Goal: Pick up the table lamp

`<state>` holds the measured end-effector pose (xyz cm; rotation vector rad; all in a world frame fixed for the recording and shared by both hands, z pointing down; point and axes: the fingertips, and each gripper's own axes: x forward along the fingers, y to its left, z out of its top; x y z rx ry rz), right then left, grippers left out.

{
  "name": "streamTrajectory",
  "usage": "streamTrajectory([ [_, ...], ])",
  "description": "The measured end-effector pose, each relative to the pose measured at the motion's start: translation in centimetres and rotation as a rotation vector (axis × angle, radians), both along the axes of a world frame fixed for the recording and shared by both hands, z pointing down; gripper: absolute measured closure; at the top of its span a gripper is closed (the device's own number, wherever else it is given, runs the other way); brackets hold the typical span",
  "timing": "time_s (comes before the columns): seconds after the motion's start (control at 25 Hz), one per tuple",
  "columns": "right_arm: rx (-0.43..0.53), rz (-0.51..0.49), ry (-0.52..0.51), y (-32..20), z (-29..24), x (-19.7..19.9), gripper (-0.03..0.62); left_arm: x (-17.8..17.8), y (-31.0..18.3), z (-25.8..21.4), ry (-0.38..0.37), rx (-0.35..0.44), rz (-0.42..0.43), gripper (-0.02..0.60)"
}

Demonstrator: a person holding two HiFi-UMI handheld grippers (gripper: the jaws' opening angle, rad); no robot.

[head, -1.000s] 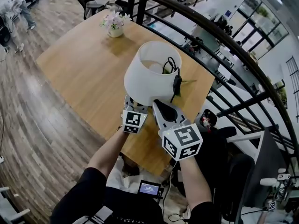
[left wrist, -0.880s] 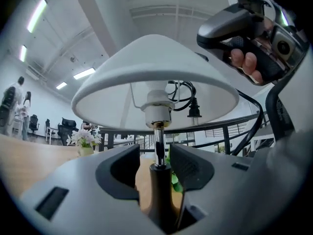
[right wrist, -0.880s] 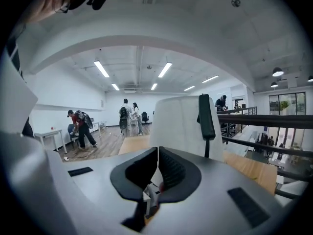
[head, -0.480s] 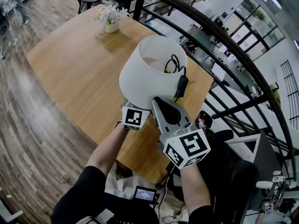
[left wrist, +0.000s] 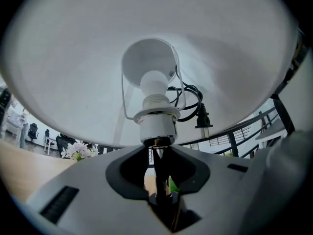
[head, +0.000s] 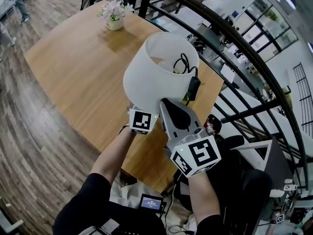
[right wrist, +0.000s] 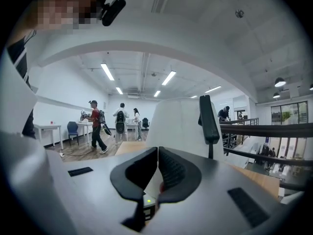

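The table lamp's white shade (head: 154, 77) hangs tilted above the wooden table (head: 73, 67), its open top facing up and right. Its black cord and plug (head: 183, 63) lie coiled inside, and the inline switch (head: 194, 87) dangles at the rim. My left gripper (head: 142, 110) is tucked under the shade. In the left gripper view I look up at the bulb and socket (left wrist: 155, 116). The thin dark stem (left wrist: 159, 177) runs between the jaws of the left gripper (left wrist: 158, 155), which have just been closing and now pinch it. My right gripper (head: 166, 104) (right wrist: 157, 151) sits beside it, shut, with nothing seen between its jaws.
A small pot of pale flowers (head: 115, 21) stands at the table's far end. A black curved railing (head: 234, 38) runs along the table's right side over a drop to a lower floor. People walk in the background (right wrist: 98, 126). Wood floor lies to the left.
The shade has risen a little and leans further up and right. Both grippers have stayed under its lower rim, and the table has slid left in view.
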<state>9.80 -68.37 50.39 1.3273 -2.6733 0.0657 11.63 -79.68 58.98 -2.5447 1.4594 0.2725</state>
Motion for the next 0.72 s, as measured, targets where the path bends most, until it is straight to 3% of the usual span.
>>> streamTrajectory([
  [0.44,0.049,0.002,-0.038,0.0,-2.6,-0.2,0.562,-0.7,0.1,-2.3,-0.052,-0.04,-0.017,0.502],
  [0.72,0.028,0.032,-0.06,0.6,-8.3,0.0,0.562,-0.6,1.7,-6.8,-0.111,-0.139,0.014,0.505],
])
